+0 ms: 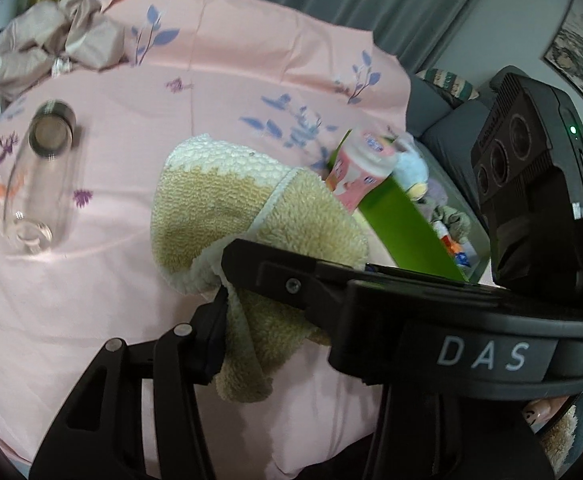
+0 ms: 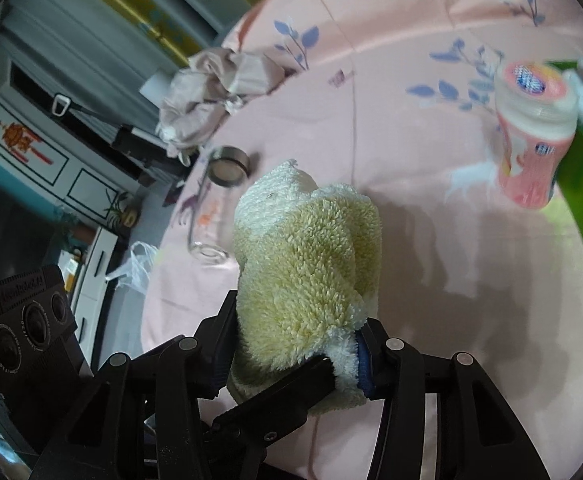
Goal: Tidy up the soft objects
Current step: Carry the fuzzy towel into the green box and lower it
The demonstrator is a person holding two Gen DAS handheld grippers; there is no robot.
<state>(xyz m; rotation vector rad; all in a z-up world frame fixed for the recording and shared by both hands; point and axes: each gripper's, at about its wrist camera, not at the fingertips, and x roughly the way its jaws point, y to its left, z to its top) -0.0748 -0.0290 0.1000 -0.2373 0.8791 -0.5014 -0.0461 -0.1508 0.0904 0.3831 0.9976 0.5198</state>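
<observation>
Both the left hand-held gripper [image 1: 227, 312] and right hand-held gripper [image 2: 291, 356] pinch the fluffy towel [image 2: 307, 264] above the pink bed [image 2: 431, 240], apparently mid-fold, likely bound next for the green bin [image 1: 403, 224] at two o'clock.

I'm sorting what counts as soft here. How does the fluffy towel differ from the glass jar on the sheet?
The fluffy towel is beige and white, opaque and plush; the glass jar is clear and rigid, with a metal lid. The towel is bunched and held up by the right gripper and the left gripper; the jar lies on its side, untouched. Both are over the pink sheet.
</observation>
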